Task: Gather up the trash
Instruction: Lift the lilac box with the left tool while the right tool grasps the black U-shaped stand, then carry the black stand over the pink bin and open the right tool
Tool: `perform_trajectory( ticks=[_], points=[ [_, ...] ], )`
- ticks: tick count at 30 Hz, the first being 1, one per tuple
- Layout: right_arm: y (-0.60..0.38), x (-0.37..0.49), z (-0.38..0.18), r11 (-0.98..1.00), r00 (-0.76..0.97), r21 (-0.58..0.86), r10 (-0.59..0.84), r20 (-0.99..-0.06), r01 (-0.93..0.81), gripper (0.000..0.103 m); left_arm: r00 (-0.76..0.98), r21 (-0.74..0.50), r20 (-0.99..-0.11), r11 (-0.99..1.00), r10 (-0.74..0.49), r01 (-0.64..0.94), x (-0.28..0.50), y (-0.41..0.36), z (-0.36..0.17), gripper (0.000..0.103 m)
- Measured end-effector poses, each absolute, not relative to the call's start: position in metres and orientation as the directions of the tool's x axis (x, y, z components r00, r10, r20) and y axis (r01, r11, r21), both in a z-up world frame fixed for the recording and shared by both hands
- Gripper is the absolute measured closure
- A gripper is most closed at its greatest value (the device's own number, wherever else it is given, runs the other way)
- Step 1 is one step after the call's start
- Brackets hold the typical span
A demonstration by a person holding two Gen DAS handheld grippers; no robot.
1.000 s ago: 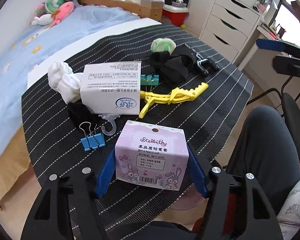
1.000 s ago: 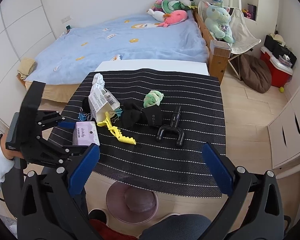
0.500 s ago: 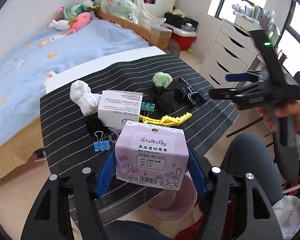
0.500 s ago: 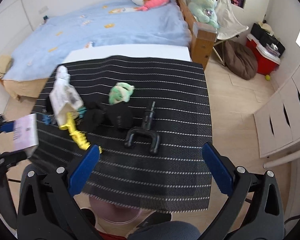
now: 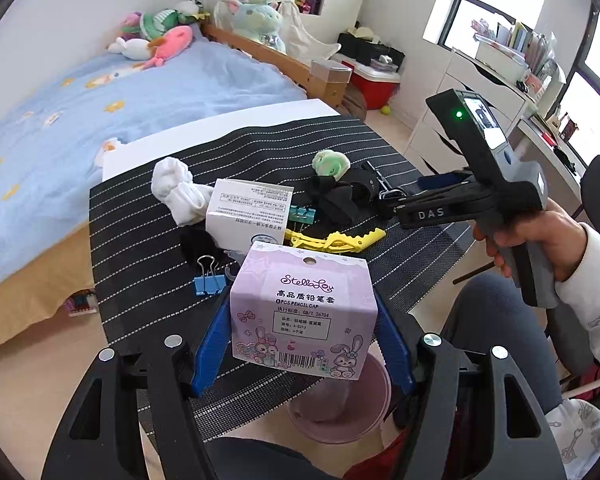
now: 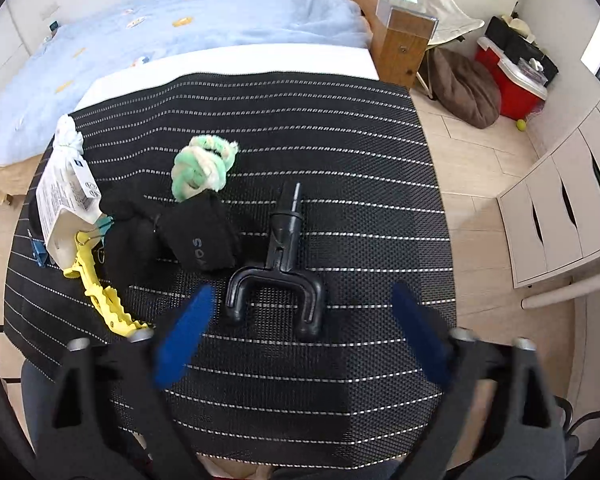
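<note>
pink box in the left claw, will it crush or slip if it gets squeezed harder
The pink box looks like thin printed card with a hang hole, so it is probably light and would likely dent under a harder squeeze. Its walls look flat and square between the blue fingers, so the present grip seems gentle enough. The glossy print may be somewhat slippery.

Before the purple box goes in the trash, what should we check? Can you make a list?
1. Left claw squeezing the purple box on both sides: ok.
2. Box lifted clear of the striped mat: ok.
3. Pink bin below the box: ok, partly hidden.
4. Room inside the bin: cannot tell.
5. Right claw open and holding nothing: ok.
6. Right claw away from the box: ok.
</note>
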State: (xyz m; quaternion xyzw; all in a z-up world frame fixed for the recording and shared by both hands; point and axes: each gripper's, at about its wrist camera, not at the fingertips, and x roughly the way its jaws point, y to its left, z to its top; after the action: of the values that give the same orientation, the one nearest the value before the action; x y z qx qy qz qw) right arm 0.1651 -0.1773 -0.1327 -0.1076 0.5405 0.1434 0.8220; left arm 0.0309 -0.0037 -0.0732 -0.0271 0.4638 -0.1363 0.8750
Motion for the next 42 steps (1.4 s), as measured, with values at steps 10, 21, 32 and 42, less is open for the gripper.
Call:
perform_trajectory(
  ticks=[10, 21, 32, 42],
  points=[
    [-0.171, 0.163, -0.134, 0.930, 0.379, -0.026, 0.123, -0.917, -0.365, 0.047, 0.537, -0.187, -0.799, 0.960, -0.272, 0.208, 0.028, 0.000, -0.076, 0.038],
    [-0.180, 0.154, -0.123, 0.924, 0.401, 0.001, 0.167, -0.901, -0.382, 0.052, 0.554, -0.181, -0.788, 0.961, -0.268, 0.207, 0.026, -0.001, -0.072, 0.038],
    [-0.193, 0.127, -0.086, 0.899, 0.457, 0.029, 0.250, -0.854, -0.437, 0.052, 0.593, -0.166, -0.765, 0.967, -0.251, 0.196, 0.020, -0.012, -0.055, 0.038],
    [-0.204, 0.073, -0.039, 0.834, 0.472, 0.054, 0.362, -0.804, -0.549, 0.052, 0.604, -0.163, -0.758, 0.968, -0.245, 0.189, 0.004, -0.024, -0.045, 0.038]
  ],
)
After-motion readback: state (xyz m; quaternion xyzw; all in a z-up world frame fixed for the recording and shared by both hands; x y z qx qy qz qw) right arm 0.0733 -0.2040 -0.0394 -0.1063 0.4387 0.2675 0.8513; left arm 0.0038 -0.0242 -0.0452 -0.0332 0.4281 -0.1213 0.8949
